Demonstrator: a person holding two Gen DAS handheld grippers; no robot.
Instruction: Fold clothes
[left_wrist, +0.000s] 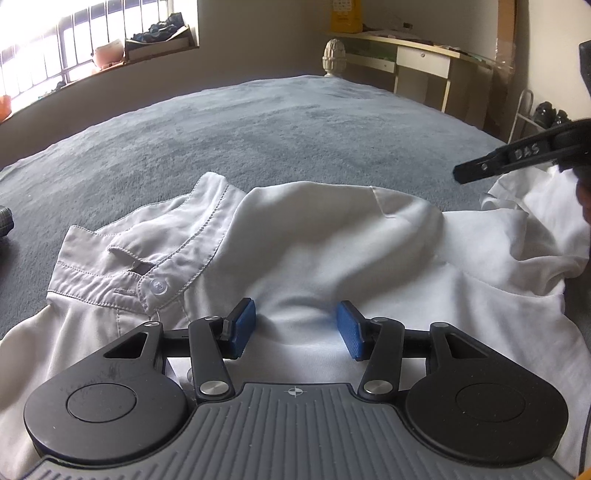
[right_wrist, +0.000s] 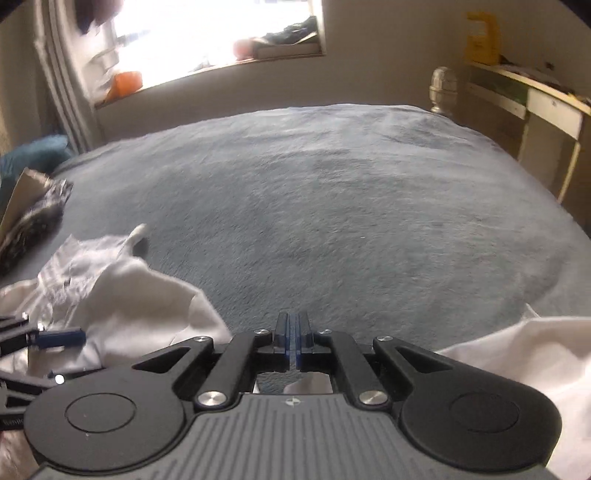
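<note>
**Shirt half-gathered on the bed, right fingers clamped on nothing I can see**

I have the white shirt (left_wrist: 332, 251) lying on the grey bed cover (left_wrist: 258, 122), collar (left_wrist: 147, 254) and top button (left_wrist: 159, 285) to the left of my left-hand view, the body of it rumpled and humped up toward the right. My left gripper (left_wrist: 295, 325) hangs just over the cloth below the collar, its blue fingers (left_wrist: 242, 328) released and standing apart, with a soft ridge of fabric between them but neither pad pressing on it.

My right gripper (right_wrist: 293, 339) has its fingers clenched together. In its own view I see no cloth caught between the pads; a scrap of white shows under the mechanism, but whether it is pinched I cannot tell. That view is blurred. White cloth lies to either side of it, and the other gripper's blue tip shows at the left edge.

The risks, as I judge them: if the right fingers have closed on air, any pull will leave the sleeve side behind and the fold goes crooked. If I close the left on that ridge, I may catch two layers and drag the collar out of line. The hump across the middle will crease in if I fold over it unsmoothed.
</note>
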